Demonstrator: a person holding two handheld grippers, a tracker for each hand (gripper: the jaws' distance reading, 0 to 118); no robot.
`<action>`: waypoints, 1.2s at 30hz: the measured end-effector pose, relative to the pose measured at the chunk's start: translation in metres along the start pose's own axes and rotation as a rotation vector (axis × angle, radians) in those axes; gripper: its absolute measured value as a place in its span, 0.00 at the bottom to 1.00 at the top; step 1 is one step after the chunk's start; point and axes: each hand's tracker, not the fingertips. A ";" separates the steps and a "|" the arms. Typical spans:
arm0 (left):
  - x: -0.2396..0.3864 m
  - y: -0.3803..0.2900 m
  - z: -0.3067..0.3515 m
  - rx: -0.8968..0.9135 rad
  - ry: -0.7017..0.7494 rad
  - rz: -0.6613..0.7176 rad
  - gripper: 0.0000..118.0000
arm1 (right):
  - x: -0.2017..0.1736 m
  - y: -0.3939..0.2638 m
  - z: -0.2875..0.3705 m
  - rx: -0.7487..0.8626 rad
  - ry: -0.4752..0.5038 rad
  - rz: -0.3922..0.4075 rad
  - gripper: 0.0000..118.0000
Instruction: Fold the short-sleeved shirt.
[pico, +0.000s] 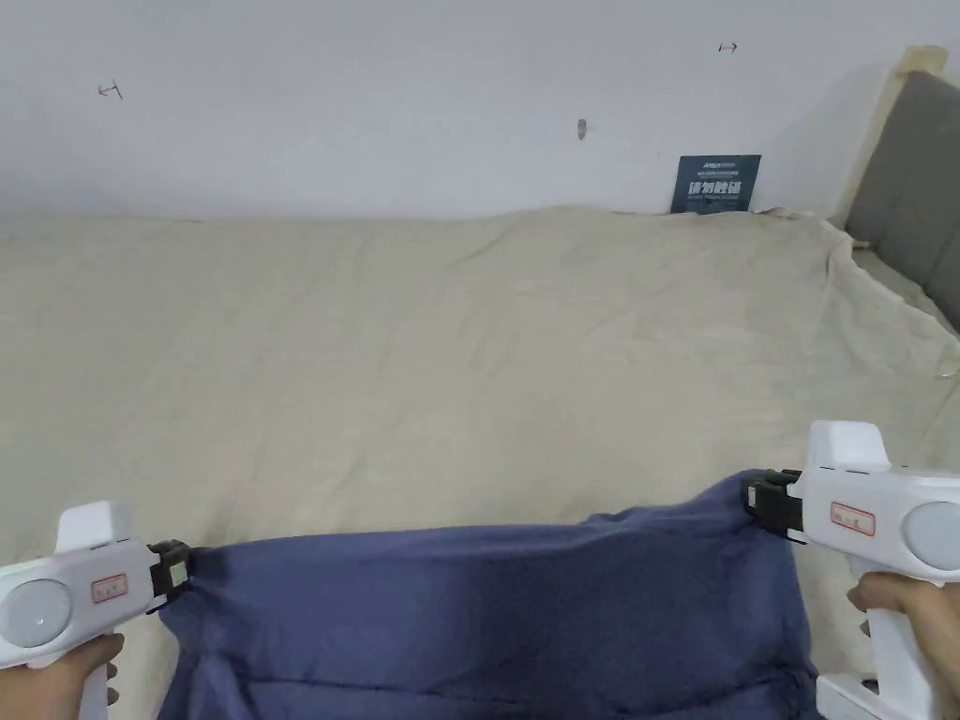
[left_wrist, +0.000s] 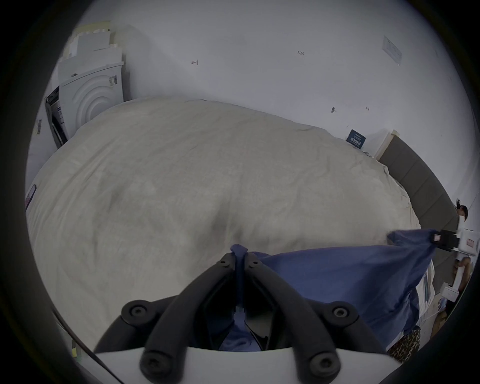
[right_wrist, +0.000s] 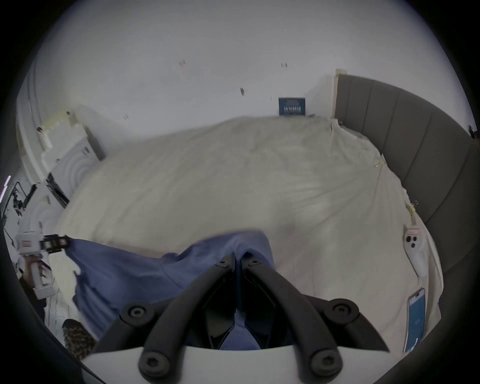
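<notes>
left gripper (pico: 178, 570): fingers clamped on shirt corner | right gripper (pico: 764, 503): fingers clamped on other corner | shirt (pico: 487, 619): stretched taut between them over bed (pico: 422, 356) near edge, likely to lay flat for folding

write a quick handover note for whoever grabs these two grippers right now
Left gripper: shut on one corner of the blue shirt.
Right gripper: shut on the opposite corner.
The shirt is stretched between them, top edge held up over the near edge of the beige bed, the rest hanging down toward you.
Done: shirt picked up and spread. No fold shows yet.
Left: probably lay it flat on the bed, then fold it.
</notes>
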 end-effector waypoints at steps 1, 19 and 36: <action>-0.004 -0.004 0.008 0.003 0.003 0.006 0.02 | 0.001 -0.006 0.017 0.006 0.007 0.004 0.01; -0.039 -0.141 0.069 -0.120 0.033 0.002 0.02 | 0.033 -0.196 0.066 -0.168 -0.052 -0.152 0.01; -0.026 -0.139 0.088 -0.078 0.060 0.038 0.83 | 0.002 -0.169 0.097 -0.039 -0.163 -0.123 0.78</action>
